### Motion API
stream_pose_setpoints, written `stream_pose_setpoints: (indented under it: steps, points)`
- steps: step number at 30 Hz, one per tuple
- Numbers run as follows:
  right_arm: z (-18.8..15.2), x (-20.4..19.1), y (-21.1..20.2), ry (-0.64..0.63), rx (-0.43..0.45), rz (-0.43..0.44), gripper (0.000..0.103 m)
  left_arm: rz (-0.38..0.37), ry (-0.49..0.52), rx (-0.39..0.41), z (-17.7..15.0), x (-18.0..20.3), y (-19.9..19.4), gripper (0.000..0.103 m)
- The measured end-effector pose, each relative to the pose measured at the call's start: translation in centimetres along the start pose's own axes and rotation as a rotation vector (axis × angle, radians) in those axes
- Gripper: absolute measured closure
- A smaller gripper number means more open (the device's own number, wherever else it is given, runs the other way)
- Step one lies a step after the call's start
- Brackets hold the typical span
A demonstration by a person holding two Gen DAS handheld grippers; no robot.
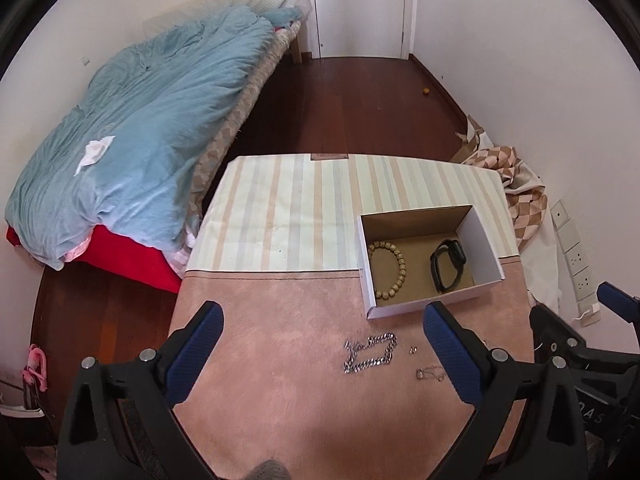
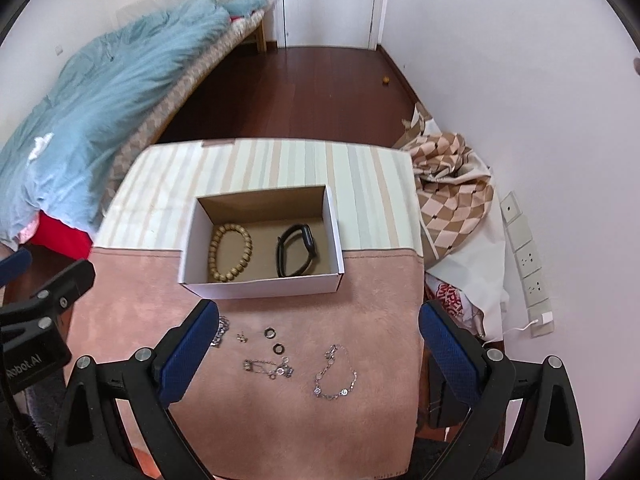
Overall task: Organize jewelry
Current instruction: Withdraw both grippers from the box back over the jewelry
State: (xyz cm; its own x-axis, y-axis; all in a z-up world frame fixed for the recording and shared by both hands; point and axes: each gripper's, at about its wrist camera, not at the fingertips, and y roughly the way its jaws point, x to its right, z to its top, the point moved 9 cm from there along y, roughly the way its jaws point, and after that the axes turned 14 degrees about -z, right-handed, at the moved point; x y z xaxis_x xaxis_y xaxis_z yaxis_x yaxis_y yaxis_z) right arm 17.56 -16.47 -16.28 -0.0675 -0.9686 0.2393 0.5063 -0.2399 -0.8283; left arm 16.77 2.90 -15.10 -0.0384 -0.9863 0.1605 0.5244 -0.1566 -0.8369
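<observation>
Ahead of both grippers, a white cardboard box [image 2: 260,280] sits on the cloth-covered table [image 2: 360,300], straddling the seam between the pink and striped cloth. Inside it lie a wooden bead bracelet [image 2: 230,252] on the left and a black watch band [image 2: 298,250] on the right, apart from each other.

Between the box and the right gripper [image 2: 316,350], loose jewelry lies on the pink cloth: two dark rings [image 2: 270,333], a small earring [image 2: 241,337], a thin chain with charms [image 2: 267,368], and a silver link bracelet [image 2: 336,376]. The right gripper is spread wide and holds nothing.

The left gripper [image 1: 322,346] is likewise released and empty. Between its fingers lies a heavy silver chain [image 1: 370,354]; the inner face of the right gripper's left finger [image 2: 188,356] partly hides this chain in the right wrist view.

Left of the table stands a bed with a blue duvet [image 1: 140,128]. Right of the table, a checkered cloth [image 2: 452,196] is piled against the wall below a socket strip [image 2: 528,260]. The table's right edge runs close beside the right gripper's right finger. Beyond the far edge, bare wooden floor [image 1: 360,104] extends to a white door [image 1: 360,4].
</observation>
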Motion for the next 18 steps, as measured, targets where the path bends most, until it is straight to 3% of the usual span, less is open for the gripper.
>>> stream_pose_setpoints:
  steps: [10, 16, 18]
  points:
    - [-1.7, 1.2, -3.1, 0.073, 0.019, 0.027, 0.002, 0.033, -0.008, 0.064, -1.3, -0.1, -3.7, 0.001]
    - [-5.6, 2.8, 0.6, 0.147, -0.085, 0.038, 0.002, 0.074, -0.040, 0.015, -4.3, -1.8, -1.3, 0.001]
    - [-7.5, 3.6, 2.7, 0.174, -0.131, 0.039, 0.010, 0.095, -0.048, -0.005, -5.5, -2.4, 0.1, 0.001]
